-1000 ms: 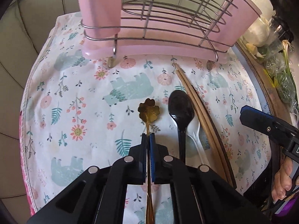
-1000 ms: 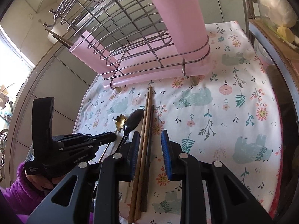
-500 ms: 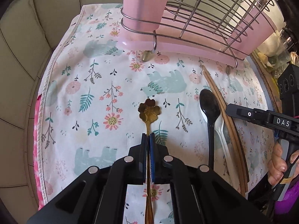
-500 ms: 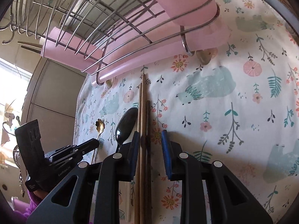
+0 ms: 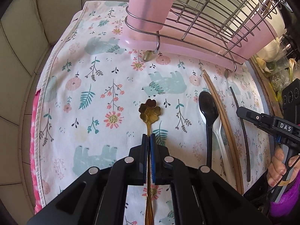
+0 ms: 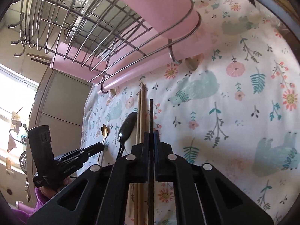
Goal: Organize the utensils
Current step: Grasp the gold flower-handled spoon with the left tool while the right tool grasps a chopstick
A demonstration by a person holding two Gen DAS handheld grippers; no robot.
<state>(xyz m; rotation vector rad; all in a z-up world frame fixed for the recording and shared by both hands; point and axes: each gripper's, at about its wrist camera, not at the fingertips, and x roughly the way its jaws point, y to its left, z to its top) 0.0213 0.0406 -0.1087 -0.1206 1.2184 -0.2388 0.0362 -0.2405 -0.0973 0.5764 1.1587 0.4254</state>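
My left gripper (image 5: pixel 148 136) is shut on the thin handle of a gold flower-headed spoon (image 5: pixel 150 111), which points toward the rack. To its right, a black spoon (image 5: pixel 208 108), a white spoon (image 5: pixel 218 131) and a pair of wooden chopsticks (image 5: pixel 223 116) lie on the floral cloth (image 5: pixel 84 97). The jaws of my right gripper (image 6: pixel 151 134) are closing, and its pads press on a single dark chopstick (image 6: pixel 151 112), just right of the wooden chopsticks (image 6: pixel 141 112). The left gripper (image 6: pixel 101 147) shows at the left of the right wrist view.
A wire dish rack (image 5: pixel 215 24) on a pink tray stands at the cloth's far edge, with a pink cup (image 5: pixel 150 5) hung on its corner. Bags and jars (image 5: pixel 277 63) crowd the right side. A tiled wall rises on the left. A hand (image 5: pixel 279 166) holds the right gripper.
The right gripper's jaws have closed on the dark chopstick, now apart from the wooden pair. The left gripper has carried the gold spoon leftward, away from the black spoon.
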